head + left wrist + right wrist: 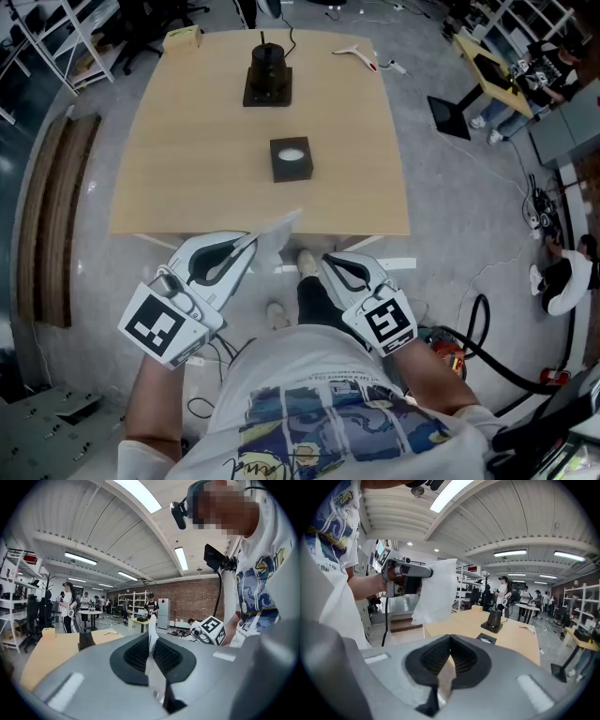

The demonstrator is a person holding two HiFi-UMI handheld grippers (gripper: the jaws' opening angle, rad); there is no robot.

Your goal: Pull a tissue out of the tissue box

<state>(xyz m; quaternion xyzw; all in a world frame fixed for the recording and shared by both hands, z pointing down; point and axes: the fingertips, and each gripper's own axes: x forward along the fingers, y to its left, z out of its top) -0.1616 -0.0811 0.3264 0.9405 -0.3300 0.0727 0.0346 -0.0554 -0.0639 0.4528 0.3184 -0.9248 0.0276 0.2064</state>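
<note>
The black tissue box stands in the middle of the wooden table, with white tissue showing in its top opening; it appears small in the right gripper view. My left gripper is off the table's near edge, shut on a pulled-out white tissue that sticks up between the jaws. In the right gripper view that tissue hangs free from the left gripper, well clear of the box. My right gripper is beside it, shut and empty.
A black device on a square base stands at the table's far side, with a white tool at the far right corner and a yellowish box at the far left. Cables and a red item lie on the floor to the right.
</note>
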